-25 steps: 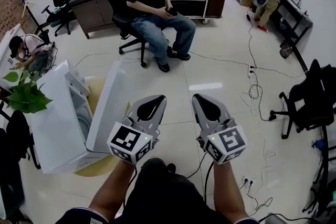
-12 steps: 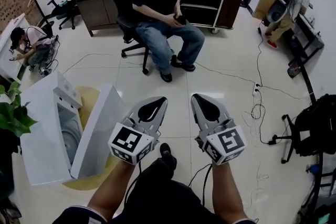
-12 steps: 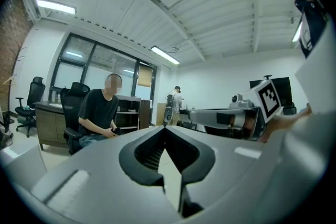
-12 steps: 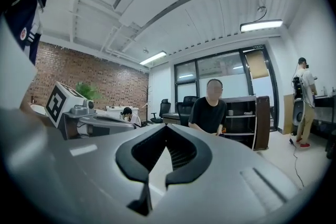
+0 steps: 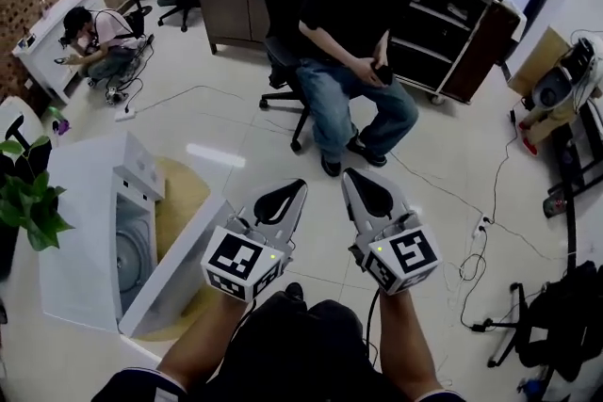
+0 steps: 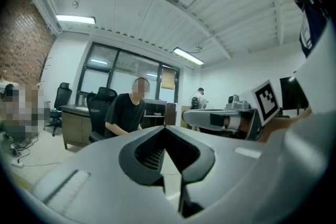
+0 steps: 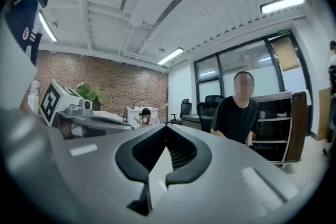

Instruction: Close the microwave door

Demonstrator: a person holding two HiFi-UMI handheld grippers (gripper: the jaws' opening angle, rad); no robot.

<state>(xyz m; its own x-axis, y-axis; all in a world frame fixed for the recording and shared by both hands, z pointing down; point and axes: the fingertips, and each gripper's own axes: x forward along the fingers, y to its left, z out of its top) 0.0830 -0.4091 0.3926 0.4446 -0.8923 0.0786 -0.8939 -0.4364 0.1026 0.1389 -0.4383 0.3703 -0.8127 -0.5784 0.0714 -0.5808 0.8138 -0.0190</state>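
At the left of the head view, the white microwave (image 5: pixel 85 226) sits on a round tan surface (image 5: pixel 184 193). Its door (image 5: pixel 177 261) hangs open, below and left of the left tongs (image 5: pixel 294 188), not touching them. Both the left tongs and the right tongs (image 5: pixel 350 176) are pinched together and empty. The oven cavity is dim and hard to make out.

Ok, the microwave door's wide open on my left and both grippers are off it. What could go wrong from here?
1. The left gripper and right gripper are both shut, so you would push the door with a narrow tip, which may slip off the smooth white panel.
2. The microwave covers much of its small round table, so a hard shove could shift it rather than swing the door shut.
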